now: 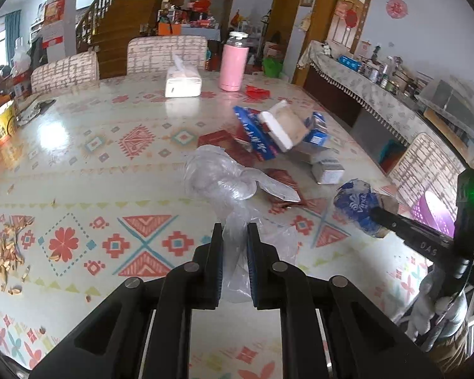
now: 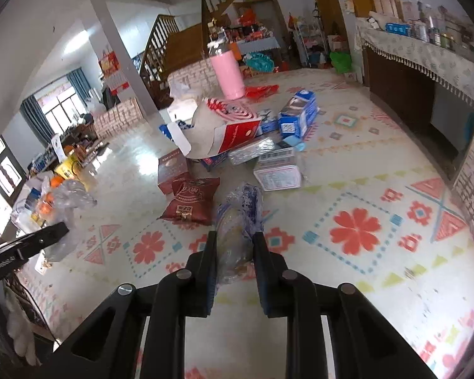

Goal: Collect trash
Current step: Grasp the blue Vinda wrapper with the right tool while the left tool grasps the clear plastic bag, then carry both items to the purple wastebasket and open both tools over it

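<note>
My left gripper (image 1: 234, 240) pinches a clear plastic bag (image 1: 218, 180), right gripper (image 2: 236, 249) clamps what looks like a blue wrapper (image 2: 241, 208), both above tabletop (image 1: 110, 164).

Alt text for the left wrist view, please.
The left gripper pinches a crumpled clear plastic bag above a patterned tablecloth. At right, the right gripper holds a blue printed wrapper; flattened cartons lie beyond.

The table (image 1: 79, 164) wears a cream cloth patterned with coral flowers, red triangles and teal diamonds. At 12 o'clock in the left wrist view stands a pink bottle (image 1: 233, 66). A dark red snack packet (image 2: 191, 200) with gold print lies at 11 o'clock in the right wrist view. The wrapper (image 2: 241, 221) is blue and clear; the plastic bag (image 1: 224, 183) colourless. Both grippers are black.
</note>
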`<state>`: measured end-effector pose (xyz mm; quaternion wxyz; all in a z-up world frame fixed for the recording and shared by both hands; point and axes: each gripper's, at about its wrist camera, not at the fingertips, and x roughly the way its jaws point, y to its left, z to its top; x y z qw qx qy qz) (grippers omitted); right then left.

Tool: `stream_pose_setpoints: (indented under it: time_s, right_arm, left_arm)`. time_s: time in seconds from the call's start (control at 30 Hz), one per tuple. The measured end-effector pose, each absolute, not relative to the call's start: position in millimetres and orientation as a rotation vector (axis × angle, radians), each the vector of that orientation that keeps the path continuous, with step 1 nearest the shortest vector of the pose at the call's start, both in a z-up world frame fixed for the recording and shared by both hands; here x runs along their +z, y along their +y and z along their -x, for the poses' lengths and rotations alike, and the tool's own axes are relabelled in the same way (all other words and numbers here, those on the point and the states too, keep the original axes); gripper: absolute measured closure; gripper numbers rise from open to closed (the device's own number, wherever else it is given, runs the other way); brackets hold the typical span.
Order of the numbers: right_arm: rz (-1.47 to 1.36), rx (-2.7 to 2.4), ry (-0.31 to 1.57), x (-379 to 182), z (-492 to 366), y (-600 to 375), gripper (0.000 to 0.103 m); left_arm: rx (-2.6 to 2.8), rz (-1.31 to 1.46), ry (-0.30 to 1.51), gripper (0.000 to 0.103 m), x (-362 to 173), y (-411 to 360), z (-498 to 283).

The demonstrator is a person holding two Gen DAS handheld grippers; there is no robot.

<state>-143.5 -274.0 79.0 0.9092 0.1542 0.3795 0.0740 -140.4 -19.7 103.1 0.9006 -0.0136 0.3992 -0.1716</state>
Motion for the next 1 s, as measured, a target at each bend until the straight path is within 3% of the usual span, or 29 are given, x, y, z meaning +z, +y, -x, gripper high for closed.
stream_pose_setpoints:
  time_s: [0.37,1.0]
  right_arm:
    - [-0.444,0.016,0.704,99,223,-376,0.080]
    - [-0.541,-0.434,0.628,110,389,-557,0.080]
  left_arm:
    - [-0.475,-0.068,0.819,0.090,115,-86,160]
    - [-0.865,-0.257,0.896,0.090,105,-299,174]
